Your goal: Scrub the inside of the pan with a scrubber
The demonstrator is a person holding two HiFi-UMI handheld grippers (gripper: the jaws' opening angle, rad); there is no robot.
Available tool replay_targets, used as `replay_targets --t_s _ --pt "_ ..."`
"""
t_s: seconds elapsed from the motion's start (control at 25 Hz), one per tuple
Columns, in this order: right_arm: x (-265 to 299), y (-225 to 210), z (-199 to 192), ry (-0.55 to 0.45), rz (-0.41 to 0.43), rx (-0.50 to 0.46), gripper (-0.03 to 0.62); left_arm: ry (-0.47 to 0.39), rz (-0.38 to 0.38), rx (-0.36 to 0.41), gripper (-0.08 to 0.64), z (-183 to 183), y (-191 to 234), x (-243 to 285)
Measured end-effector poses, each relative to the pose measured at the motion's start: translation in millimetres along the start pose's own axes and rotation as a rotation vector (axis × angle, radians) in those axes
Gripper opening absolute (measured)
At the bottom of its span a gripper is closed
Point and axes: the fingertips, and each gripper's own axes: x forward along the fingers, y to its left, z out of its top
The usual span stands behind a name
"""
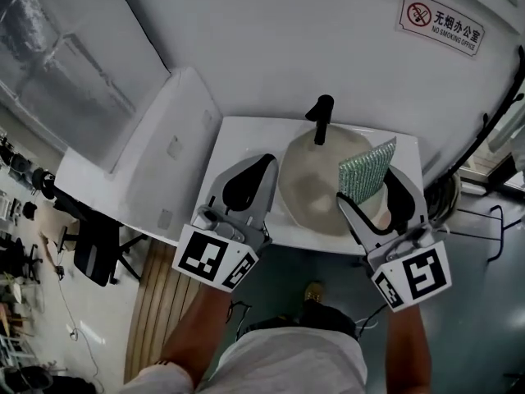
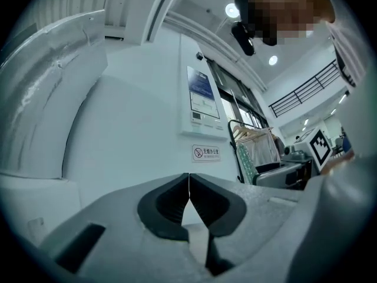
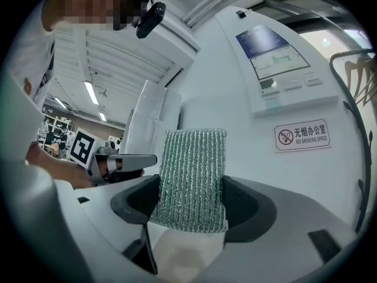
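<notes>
My right gripper [image 1: 367,185] is shut on a green glittery scrubber [image 1: 367,169] that stands upright between its jaws. In the right gripper view the scrubber [image 3: 193,175] fills the gap of that gripper [image 3: 191,199]. My left gripper [image 1: 264,164] is shut with nothing in it; in its own view the black pads [image 2: 189,187] meet edge to edge. Both hover over a round beige bowl shape [image 1: 308,195] in the white sink top [image 1: 238,134]. I cannot tell whether this is the pan or the basin.
A black faucet [image 1: 320,119] stands at the back of the sink against a white wall. A no-smoking sign [image 1: 441,25] hangs at upper right. A white box [image 1: 164,138] adjoins the sink on the left. An office chair [image 1: 94,249] and cables [image 1: 492,220] are on the floor.
</notes>
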Motion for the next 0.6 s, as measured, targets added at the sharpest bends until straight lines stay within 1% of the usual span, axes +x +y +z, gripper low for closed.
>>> replay_targets --t_s 0.2,0.36,0.48,0.6 --pt "23 -25 -12 0.005 0.043 0.022 0.339 0.044 0.047 0.003 0.017 -20 10 27" --pt "38 -36 -19 0.018 0.078 0.030 0.339 0.095 0.083 -0.002 0.017 -40 18 41" --pt "48 -42 -26 0.035 0.091 0.032 0.339 0.148 0.101 -0.002 0.017 -60 24 48" --pt "57 -46 -37 0.065 0.093 0.035 0.339 0.226 0.124 -0.008 0.018 -82 34 54"
